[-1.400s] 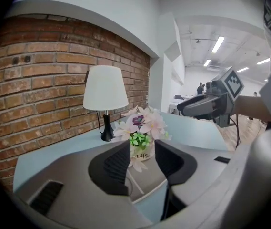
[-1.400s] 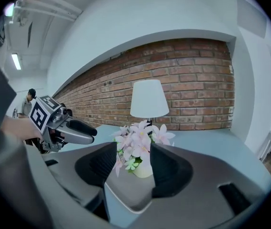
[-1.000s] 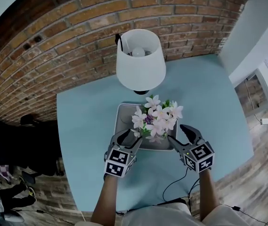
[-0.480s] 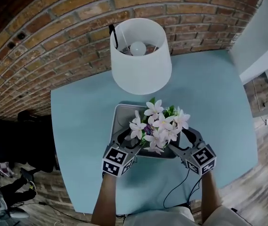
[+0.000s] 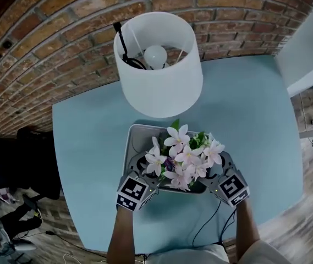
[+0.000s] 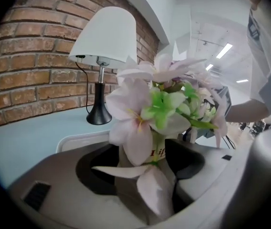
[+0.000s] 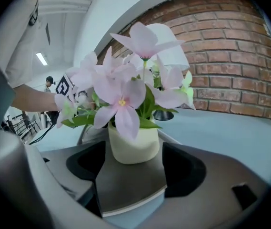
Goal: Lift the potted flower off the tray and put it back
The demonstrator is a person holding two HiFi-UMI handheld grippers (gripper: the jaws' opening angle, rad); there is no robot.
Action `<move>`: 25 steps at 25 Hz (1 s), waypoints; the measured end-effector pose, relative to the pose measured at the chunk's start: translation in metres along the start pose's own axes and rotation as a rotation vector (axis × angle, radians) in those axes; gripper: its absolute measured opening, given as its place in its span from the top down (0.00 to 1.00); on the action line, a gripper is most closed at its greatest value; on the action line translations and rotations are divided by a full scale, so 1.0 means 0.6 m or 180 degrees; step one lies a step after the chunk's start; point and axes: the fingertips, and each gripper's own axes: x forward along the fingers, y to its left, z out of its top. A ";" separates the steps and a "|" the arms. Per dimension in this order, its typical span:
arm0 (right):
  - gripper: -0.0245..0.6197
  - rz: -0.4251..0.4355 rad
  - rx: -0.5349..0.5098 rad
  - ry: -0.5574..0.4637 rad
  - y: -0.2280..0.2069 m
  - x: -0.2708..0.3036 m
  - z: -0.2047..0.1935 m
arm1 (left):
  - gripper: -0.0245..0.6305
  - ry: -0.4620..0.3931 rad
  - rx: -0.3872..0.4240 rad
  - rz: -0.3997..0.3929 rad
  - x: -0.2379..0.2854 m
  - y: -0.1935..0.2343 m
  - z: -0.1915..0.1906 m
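The potted flower (image 5: 181, 158), pale pink blooms with green leaves in a cream pot (image 7: 133, 144), stands on the grey tray (image 5: 134, 139). My left gripper (image 5: 144, 168) is at the pot's left and my right gripper (image 5: 217, 166) at its right, both low over the tray. In the left gripper view the left gripper (image 6: 142, 163) is open, with the pot (image 6: 160, 151) half hidden by petals between its pads. The right gripper (image 7: 134, 168) has its jaws opening. The pot stands just beyond them, with gaps on both sides. Neither gripper touches the pot.
A table lamp with a white shade (image 5: 156, 59) stands just behind the tray, its black base (image 6: 98, 116) close to the far rim. The pale blue table (image 5: 244, 114) backs onto a brick wall (image 5: 62, 15). A black cable (image 5: 206, 224) lies near the front edge.
Both grippers have come forward and down from the tray's near edge to either side of the pot. Their jaws have spread wider.
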 end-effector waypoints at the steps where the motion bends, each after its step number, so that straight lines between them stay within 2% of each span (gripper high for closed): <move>1: 0.34 0.0012 -0.0011 -0.0007 -0.002 0.003 0.000 | 0.46 0.0002 0.0006 -0.0031 0.003 -0.001 0.000; 7: 0.35 0.0148 -0.0102 -0.0051 -0.004 0.024 0.005 | 0.46 -0.0053 0.0017 -0.0166 0.014 -0.007 0.006; 11: 0.34 0.0164 -0.0181 0.0036 -0.002 0.035 0.000 | 0.46 -0.0062 0.0009 -0.0195 0.016 -0.009 0.005; 15: 0.37 0.0197 -0.0178 0.0040 0.001 0.036 0.002 | 0.46 -0.0042 0.0033 -0.0252 0.020 -0.017 0.005; 21: 0.39 0.0101 -0.0122 0.0029 0.001 0.031 0.001 | 0.46 -0.0046 -0.0029 -0.0225 0.027 -0.027 0.009; 25: 0.39 0.0062 -0.0060 0.0006 0.002 0.026 0.003 | 0.47 -0.0140 -0.0170 -0.0224 0.026 -0.031 0.015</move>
